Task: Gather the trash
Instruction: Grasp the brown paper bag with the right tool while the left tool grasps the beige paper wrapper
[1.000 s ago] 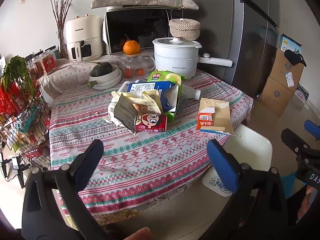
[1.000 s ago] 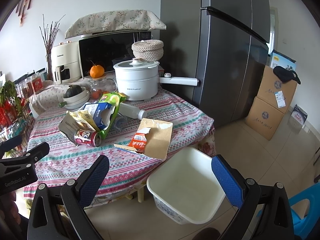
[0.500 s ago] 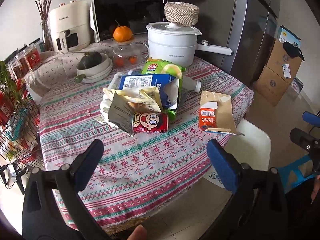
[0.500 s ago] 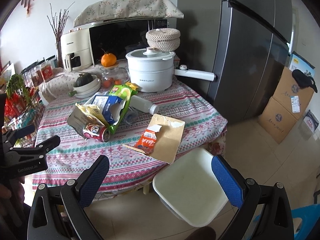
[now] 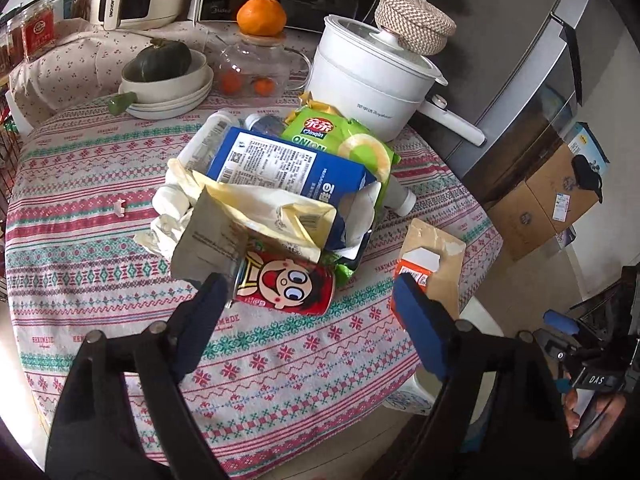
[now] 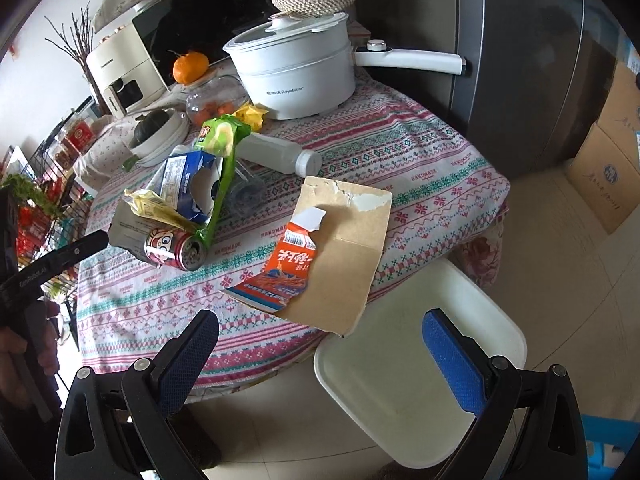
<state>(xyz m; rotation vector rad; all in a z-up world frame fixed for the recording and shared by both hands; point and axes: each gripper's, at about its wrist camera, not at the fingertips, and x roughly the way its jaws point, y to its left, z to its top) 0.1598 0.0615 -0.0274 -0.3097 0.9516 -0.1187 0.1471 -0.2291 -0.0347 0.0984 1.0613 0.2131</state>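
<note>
A pile of trash lies on the patterned tablecloth: a red cartoon can on its side, a yellow wrapper, a blue box, a green onion snack bag, a white bottle. A torn brown and orange carton lies at the table's edge. My left gripper is open, just in front of the can, which also shows in the right wrist view. My right gripper is open, low over the table's edge and the white bin on the floor.
A white electric pot, a glass jar with an orange on top, and bowls holding a green squash stand at the back of the table. A grey fridge and cardboard boxes are on the right. A wire rack is on the left.
Both grippers have moved forward and down toward the table. The left one now stands close to the red can; the right one has neared the torn carton and the bin.
</note>
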